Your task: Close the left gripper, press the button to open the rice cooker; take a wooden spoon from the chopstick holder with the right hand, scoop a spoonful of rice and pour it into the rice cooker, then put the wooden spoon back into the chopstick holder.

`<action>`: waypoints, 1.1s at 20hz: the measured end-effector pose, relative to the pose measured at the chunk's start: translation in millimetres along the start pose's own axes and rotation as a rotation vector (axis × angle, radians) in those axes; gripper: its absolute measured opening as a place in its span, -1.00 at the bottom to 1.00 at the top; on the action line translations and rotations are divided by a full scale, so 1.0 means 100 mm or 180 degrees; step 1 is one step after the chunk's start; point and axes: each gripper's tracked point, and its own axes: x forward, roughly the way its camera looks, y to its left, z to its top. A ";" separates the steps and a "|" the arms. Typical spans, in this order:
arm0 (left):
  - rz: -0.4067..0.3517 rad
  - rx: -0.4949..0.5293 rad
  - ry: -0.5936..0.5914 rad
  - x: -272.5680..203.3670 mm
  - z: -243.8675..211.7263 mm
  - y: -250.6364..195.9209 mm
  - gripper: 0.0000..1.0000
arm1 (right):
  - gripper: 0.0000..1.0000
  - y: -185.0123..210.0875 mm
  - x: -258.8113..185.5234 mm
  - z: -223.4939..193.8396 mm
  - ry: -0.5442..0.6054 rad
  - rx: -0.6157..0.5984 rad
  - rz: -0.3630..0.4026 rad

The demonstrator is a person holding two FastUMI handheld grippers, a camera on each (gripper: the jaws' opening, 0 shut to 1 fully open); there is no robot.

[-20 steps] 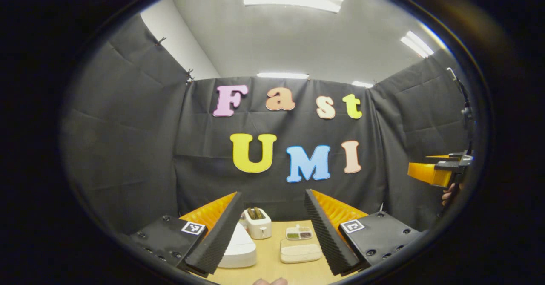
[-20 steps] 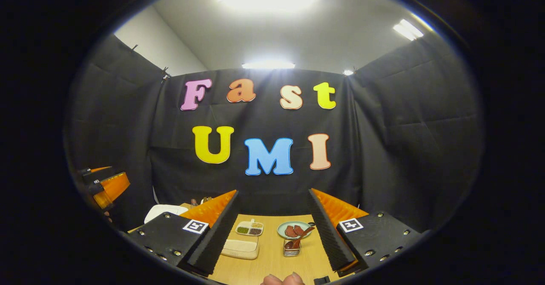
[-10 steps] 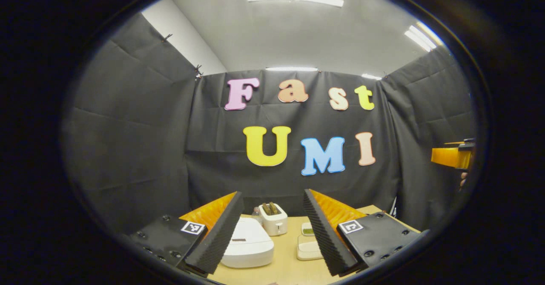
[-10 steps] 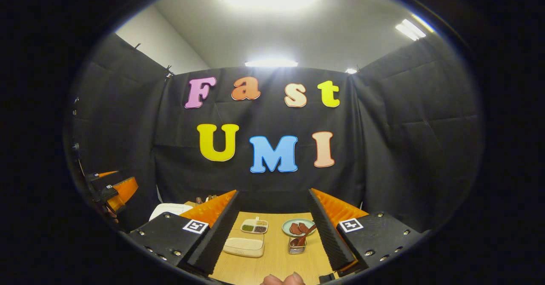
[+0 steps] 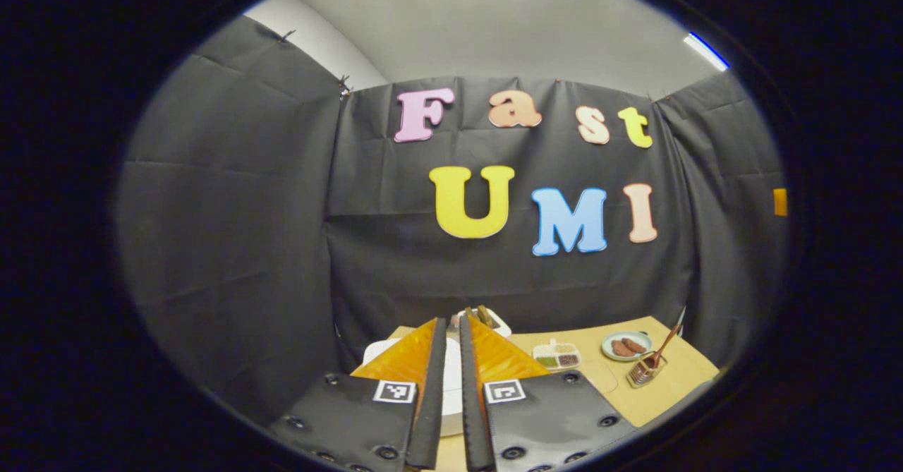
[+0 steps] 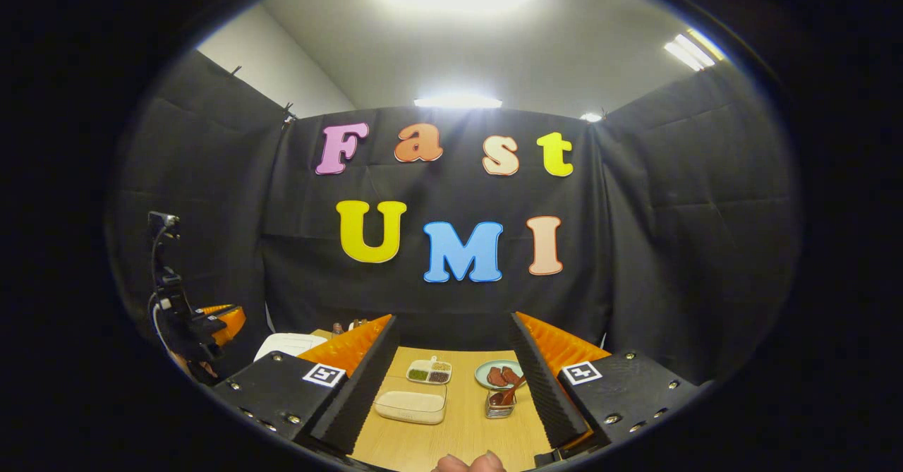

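Note:
My left gripper (image 5: 452,322) is shut with nothing held, its fingers side by side above the white rice cooker (image 5: 377,351), whose lid is down. That cooker (image 6: 289,345) also shows at the left of the right gripper view, with the left gripper (image 6: 227,318) hanging above and left of it. My right gripper (image 6: 453,320) stands open over the table. Ahead of it sit the covered rice box (image 6: 410,406) and a wire chopstick holder (image 6: 499,404) with the wooden spoon (image 6: 513,389) leaning in it. In the left gripper view the holder (image 5: 643,373) stands far right.
A toaster (image 5: 488,318) stands behind the cooker. On the wooden table (image 6: 458,437) are a divided seasoning dish (image 6: 430,371) and a green plate (image 6: 496,374) with reddish pieces. A person's fingertips (image 6: 469,463) show at the bottom edge. Black cloth walls surround the table.
The left gripper has shut its fingers and swung left and down toward the rice cooker. The right gripper has hardly moved and stays open.

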 end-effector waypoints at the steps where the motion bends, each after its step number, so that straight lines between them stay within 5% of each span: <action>1: -0.0010 -0.0066 0.0107 0.12 -0.14 0.01 -0.65 | 0.92 0.01 0.01 0.00 0.0001 -0.0023 0.0008; 6: 0.0459 -0.0006 0.0589 0.75 -0.83 0.37 -0.82 | 0.92 0.06 0.04 -0.07 0.0085 -0.0047 0.0011; 11: 0.0618 0.0073 0.1162 1.38 -1.66 0.36 -0.85 | 0.92 0.06 0.04 -0.13 0.0164 -0.0081 -0.0012; 18: 0.0895 0.0149 0.1618 1.57 -2.45 0.42 -0.82 | 0.92 0.02 0.05 -0.19 0.0211 -0.0145 -0.0054; 22: 0.0889 0.0415 0.1321 1.70 -2.39 0.45 -0.82 | 0.92 0.04 0.08 -0.23 0.0256 -0.0150 -0.0035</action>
